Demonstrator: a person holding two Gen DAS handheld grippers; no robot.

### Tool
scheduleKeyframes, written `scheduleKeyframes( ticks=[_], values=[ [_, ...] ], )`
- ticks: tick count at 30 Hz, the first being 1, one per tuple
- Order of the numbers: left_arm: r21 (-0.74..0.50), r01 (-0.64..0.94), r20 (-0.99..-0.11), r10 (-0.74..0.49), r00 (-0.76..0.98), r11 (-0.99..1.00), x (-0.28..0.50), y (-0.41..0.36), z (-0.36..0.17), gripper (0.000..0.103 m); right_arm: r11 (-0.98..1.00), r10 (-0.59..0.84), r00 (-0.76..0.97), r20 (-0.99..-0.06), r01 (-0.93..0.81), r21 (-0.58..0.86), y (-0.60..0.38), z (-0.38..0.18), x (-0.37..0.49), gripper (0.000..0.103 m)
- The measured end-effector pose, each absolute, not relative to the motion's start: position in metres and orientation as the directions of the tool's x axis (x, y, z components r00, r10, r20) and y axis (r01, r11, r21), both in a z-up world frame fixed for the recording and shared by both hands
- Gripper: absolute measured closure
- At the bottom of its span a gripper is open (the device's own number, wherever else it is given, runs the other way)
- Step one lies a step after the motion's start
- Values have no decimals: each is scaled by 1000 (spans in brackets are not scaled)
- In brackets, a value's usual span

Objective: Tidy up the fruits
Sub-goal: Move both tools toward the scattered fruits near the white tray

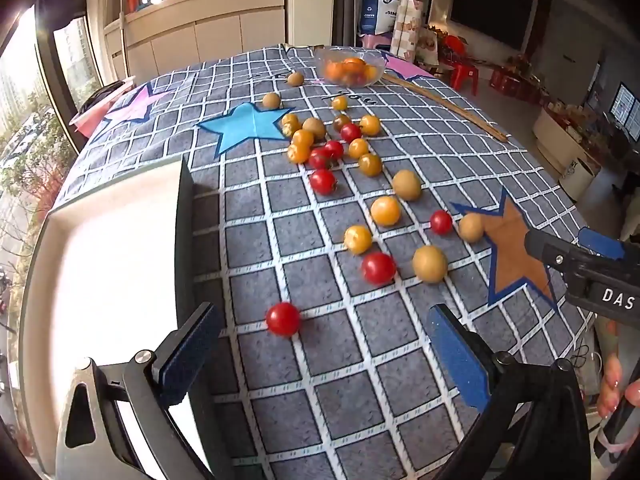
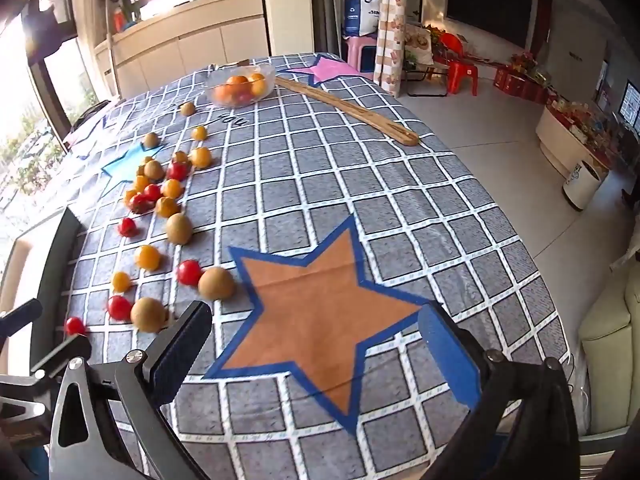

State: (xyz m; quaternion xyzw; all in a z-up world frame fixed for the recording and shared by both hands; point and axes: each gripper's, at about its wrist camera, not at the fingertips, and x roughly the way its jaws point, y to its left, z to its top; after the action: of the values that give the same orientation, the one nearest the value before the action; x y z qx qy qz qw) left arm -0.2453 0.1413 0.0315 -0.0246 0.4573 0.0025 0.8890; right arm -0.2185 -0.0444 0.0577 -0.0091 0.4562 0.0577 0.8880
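Note:
Several small fruits lie scattered on a grey checked tablecloth (image 1: 320, 400): red cherry tomatoes, yellow-orange ones and tan round ones. The nearest red tomato (image 1: 283, 319) lies just ahead of my left gripper (image 1: 324, 344), which is open and empty. A clear glass bowl (image 1: 350, 66) (image 2: 241, 86) with orange fruits stands at the far end. My right gripper (image 2: 316, 344) is open and empty over an orange star patch (image 2: 320, 312); a tan fruit (image 2: 148, 314) lies by its left finger (image 2: 182, 344). The right gripper also shows in the left wrist view (image 1: 584, 264).
A white tray with a dark rim (image 1: 108, 280) sits at the left table edge. A long wooden stick (image 2: 352, 106) lies near the bowl. Blue (image 1: 244, 126) and pink (image 2: 320, 68) star patches mark the cloth. A person's hand (image 1: 614, 380) shows at right. Furniture stands beyond.

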Motion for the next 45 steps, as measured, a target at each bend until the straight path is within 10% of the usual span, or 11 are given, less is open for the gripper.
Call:
scheduleKeyframes(
  ticks=[45],
  values=[
    [38,-91,-863,79,499,995,-320,174,40,0,963,248,458,-854,-214,166,-16,46,-279,0]
  ],
)
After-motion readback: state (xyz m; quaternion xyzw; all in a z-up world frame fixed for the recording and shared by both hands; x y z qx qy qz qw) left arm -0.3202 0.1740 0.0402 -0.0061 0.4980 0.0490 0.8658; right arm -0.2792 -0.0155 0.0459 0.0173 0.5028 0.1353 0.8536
